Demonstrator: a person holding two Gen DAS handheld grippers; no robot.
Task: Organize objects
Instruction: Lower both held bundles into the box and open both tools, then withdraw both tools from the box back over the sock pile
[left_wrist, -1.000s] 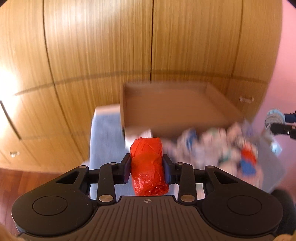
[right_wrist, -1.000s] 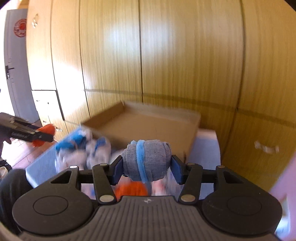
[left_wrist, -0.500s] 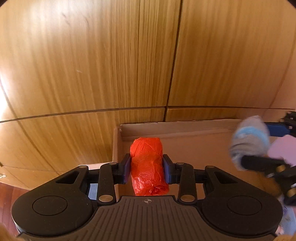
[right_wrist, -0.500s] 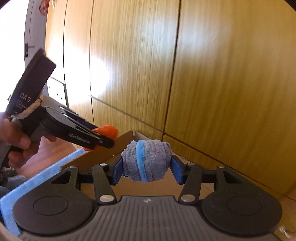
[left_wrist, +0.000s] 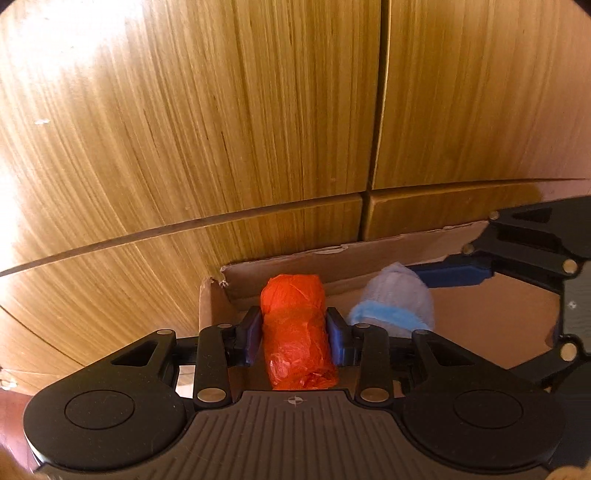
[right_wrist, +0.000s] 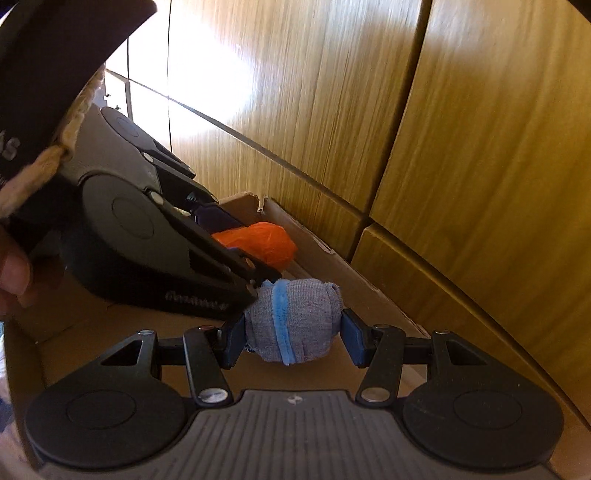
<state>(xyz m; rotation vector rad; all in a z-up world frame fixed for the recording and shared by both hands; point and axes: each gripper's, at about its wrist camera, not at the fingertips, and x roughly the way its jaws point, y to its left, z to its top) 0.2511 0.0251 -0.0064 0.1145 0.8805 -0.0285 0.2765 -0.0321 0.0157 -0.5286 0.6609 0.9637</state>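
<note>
An orange plastic-wrapped bundle (left_wrist: 295, 332) sits between the pads of my left gripper (left_wrist: 294, 326), whose jaws are just beginning to open while still touching it. It hangs over the back left corner of an open cardboard box (left_wrist: 332, 254). My right gripper (right_wrist: 291, 334) is shut on a grey rolled sock with a blue band (right_wrist: 295, 325), low inside the same box (right_wrist: 332, 266). The two grippers are close side by side. In the right wrist view the left gripper (right_wrist: 240, 254) and its orange bundle (right_wrist: 266, 240) lie just left of the sock. The sock (left_wrist: 395, 302) also shows in the left wrist view.
Wooden cabinet doors (left_wrist: 221, 147) rise directly behind the box. A person's hand (right_wrist: 11, 266) grips the left tool at the far left edge. The box floor (left_wrist: 498, 325) to the right is bare cardboard.
Both grippers have moved forward and down from above the pile into the cardboard box, carrying the orange bundle and the sock. They now sit close together near the box's back wall.
</note>
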